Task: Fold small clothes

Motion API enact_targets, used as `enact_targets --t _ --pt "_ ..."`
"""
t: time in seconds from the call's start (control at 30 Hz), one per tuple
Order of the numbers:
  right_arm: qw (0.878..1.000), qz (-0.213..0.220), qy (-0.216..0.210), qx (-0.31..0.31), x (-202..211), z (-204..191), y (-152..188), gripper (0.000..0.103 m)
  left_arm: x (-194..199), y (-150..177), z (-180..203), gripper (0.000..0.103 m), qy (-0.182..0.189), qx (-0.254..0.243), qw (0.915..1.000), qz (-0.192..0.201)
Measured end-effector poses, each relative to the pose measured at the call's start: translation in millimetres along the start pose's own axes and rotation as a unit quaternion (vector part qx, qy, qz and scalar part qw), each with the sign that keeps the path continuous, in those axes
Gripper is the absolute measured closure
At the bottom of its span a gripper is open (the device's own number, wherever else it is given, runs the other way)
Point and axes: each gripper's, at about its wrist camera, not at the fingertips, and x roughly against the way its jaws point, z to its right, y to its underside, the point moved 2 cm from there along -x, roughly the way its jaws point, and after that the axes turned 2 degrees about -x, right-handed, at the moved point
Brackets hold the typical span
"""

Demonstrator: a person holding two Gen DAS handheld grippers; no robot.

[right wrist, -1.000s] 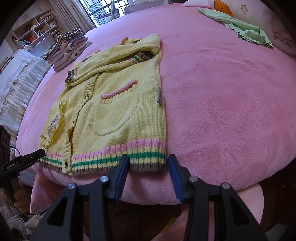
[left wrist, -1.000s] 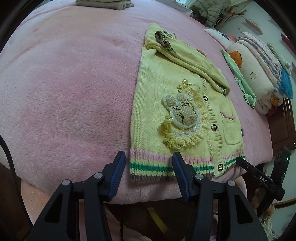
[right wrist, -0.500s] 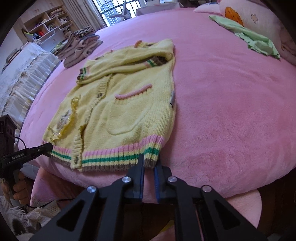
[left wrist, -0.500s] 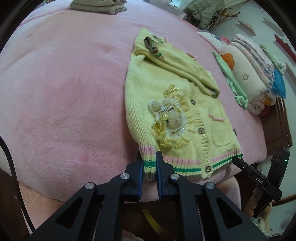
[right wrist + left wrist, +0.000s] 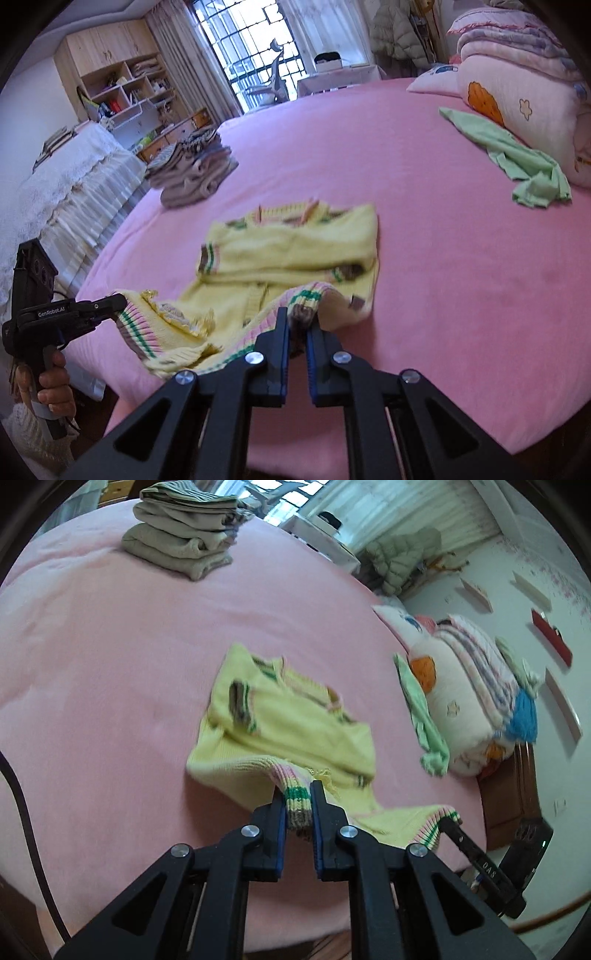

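Pink fleece-covered bed [image 5: 110, 657] carries everything. My small yellow knitted cardigan with pink-and-green striped hem [image 5: 295, 731] lies near the bed's near edge, sleeves already crossed over the chest, collar toward the far side. I hold the two hem corners so the bottom half can go over the top as one fold, kept level between both claws. The hem hangs clear of the bed while the upper body rests flat on it.

Stack of folded grey-beige clothes [image 5: 181, 535] sits at the far left corner, likely the finished pile, well apart. Crumpled light green cloth [image 5: 517, 166] lies at the right edge, just beside the rolled quilt with orange print [image 5: 517, 99]; probably waiting its turn.

Left gripper [image 5: 298, 801] is clamped tight on the left hem corner, ribbing bunched between the blue pads. Right gripper [image 5: 297, 328] is pinched closed on the right hem corner.

Hard to read: cardigan is motion-blurred; the front trim and buttons are mostly hidden under the raised hem. Only fingers [image 5: 55, 384] and a knit cuff show of my left hand. Bed's near edge is cut off by my claws.
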Motion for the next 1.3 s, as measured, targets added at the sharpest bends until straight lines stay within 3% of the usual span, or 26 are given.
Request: enact_targets --t 0.13,0.33,0.53,0.7,0.83,0.97,1.03,1.1,1.13,1.2,1.3 --pt "1.0 0.013 0.001 -0.024 -27.1 11.5 -44.6 0.096 -25.4 -51.6 -8.8 0.094 -0.015 0.047 0.9988 0.009" --pt "0.999 0.005 0.034 -0.038 -97.7 32.6 -93.0 0.096 -94.9 -109.7 -14.8 0.095 -0.058 0.049 0.9971 0.004" --pt "0.997 -0.027 0.058 -0.043 -164.5 50.2 -110.2 0.096 -153.9 -134.7 -30.3 0.095 -0.086 0.056 0.9947 -0.012" --pt "0.996 -0.031 0.065 -0.043 -192.6 58.2 -119.0 0.096 -180.7 -148.0 -46.1 0.095 -0.089 0.07 0.9935 -0.01" --pt "0.994 -0.06 0.073 -0.051 -217.0 65.9 -120.1 0.095 -202.3 -151.1 -58.0 0.092 -0.091 0.086 0.9916 -0.033" --pt "0.993 -0.079 0.082 -0.044 -220.0 65.1 -119.7 0.085 -204.8 -152.5 -60.7 0.077 -0.077 0.085 0.9924 -0.044" --pt "0.993 -0.062 0.093 -0.033 -209.1 61.3 -123.3 0.065 -196.0 -155.2 -53.6 0.065 -0.086 0.066 0.9935 -0.036" --pt "0.994 -0.034 0.101 -0.02 -193.2 56.0 -127.3 0.059 -179.8 -158.0 -42.5 0.034 -0.109 0.043 0.9931 -0.006" --pt "0.995 -0.019 0.101 -0.011 -183.8 52.4 -129.7 0.059 -169.8 -158.8 -35.7 0.029 -0.122 0.032 0.9919 0.014" --pt "0.995 0.002 0.099 -0.003 -168.8 44.5 -132.2 0.059 -151.8 -160.0 -21.8 0.025 -0.135 0.008 0.9896 0.049" --pt "0.997 0.023 0.07 0.011 -154.1 28.6 -132.5 0.059 -139.5 -156.5 -2.9 0.025 -0.129 -0.014 0.9898 0.059"
